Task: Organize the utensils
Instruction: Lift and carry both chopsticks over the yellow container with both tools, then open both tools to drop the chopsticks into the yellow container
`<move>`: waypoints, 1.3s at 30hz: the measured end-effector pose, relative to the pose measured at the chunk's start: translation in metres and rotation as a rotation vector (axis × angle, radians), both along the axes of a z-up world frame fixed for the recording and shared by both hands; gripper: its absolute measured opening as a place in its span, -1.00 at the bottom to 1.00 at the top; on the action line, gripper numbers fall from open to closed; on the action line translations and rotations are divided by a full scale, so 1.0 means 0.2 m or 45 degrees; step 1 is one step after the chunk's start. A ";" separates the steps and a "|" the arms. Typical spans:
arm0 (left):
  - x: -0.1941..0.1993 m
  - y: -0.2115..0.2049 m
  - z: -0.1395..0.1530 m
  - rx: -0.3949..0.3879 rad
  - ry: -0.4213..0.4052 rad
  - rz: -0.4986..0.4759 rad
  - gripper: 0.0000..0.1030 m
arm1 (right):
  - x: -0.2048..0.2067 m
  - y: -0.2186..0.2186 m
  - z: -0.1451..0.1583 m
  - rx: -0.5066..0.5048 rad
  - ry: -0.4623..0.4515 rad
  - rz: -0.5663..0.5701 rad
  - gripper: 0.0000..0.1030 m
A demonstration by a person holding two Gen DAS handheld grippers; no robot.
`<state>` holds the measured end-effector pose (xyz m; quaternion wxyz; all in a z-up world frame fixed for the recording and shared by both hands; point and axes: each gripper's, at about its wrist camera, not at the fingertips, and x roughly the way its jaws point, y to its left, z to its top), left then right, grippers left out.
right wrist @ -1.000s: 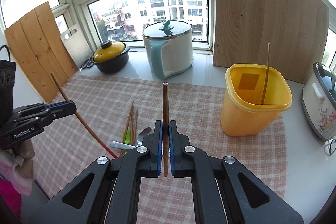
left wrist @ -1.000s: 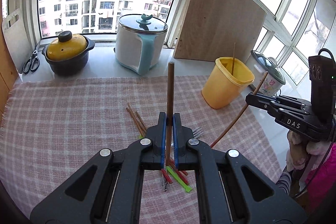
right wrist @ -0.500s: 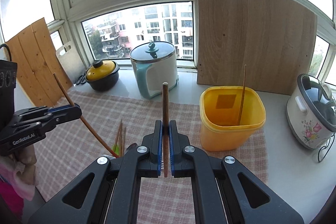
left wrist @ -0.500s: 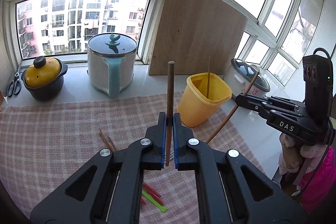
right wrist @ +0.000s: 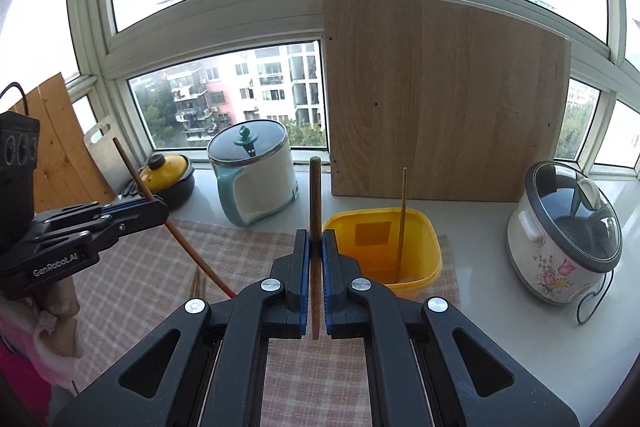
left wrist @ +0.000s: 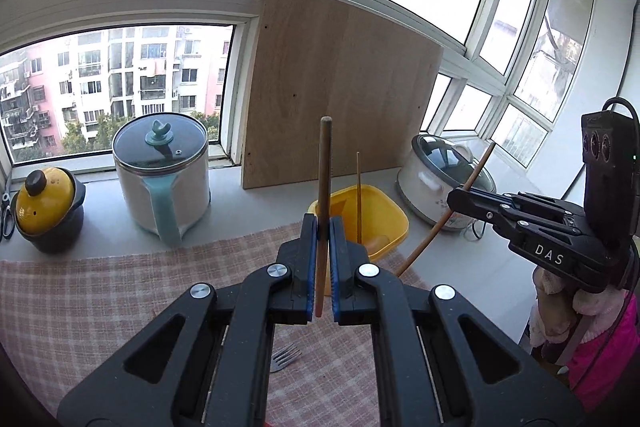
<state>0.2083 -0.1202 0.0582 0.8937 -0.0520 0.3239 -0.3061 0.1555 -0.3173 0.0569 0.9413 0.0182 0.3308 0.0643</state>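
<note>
1. Left gripper (left wrist: 323,227): jaws pressed onto a brown chopstick (left wrist: 324,163), which stands upright between the blue pads, its top end above the fingertips and its lower end below them.
2. Right gripper (right wrist: 315,241): jaws pinching a second chopstick (right wrist: 315,187), likewise upright in its own view. Seen from the left wrist, this stick slants, its lower tip reaching down near the cloth's edge.
3. Yellow container (right wrist: 416,259): just ahead and right of the right gripper's fingertips, standing on the far right corner of the checked cloth (right wrist: 144,275). One thin chopstick (right wrist: 401,219) already stands inside, leaning on the far wall.
4. Loose chopsticks (right wrist: 197,283): lying on the cloth to the left of the right gripper, partly hidden by its body.
5. Fork (left wrist: 285,357): tines visible on the cloth beneath the left gripper; the handle is hidden.
6. Background, beyond both grippers: white pot with glass lid (left wrist: 162,179), yellow-lidded casserole (left wrist: 48,203), floral rice cooker (right wrist: 568,231), wooden board (right wrist: 440,99) leaning against the window.
</note>
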 end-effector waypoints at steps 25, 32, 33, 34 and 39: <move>0.26 -0.43 0.03 0.025 -0.002 -0.062 -0.93 | 0.27 -0.22 0.00 -0.058 -0.026 -0.164 -0.92; 0.28 -0.44 -0.10 0.054 0.065 -0.064 -0.93 | 0.27 -0.24 -0.12 -0.087 0.047 -0.172 -0.92; 0.28 -0.44 -0.11 0.054 0.073 -0.065 -0.93 | 0.27 -0.24 -0.13 -0.088 0.056 -0.172 -0.92; 0.28 -0.44 -0.12 0.055 0.079 -0.067 -0.93 | 0.27 -0.24 -0.14 -0.088 0.065 -0.171 -0.92; 0.28 -0.43 -0.16 0.073 0.103 -0.076 -0.93 | 0.28 -0.22 -0.18 -0.103 0.101 -0.162 -0.92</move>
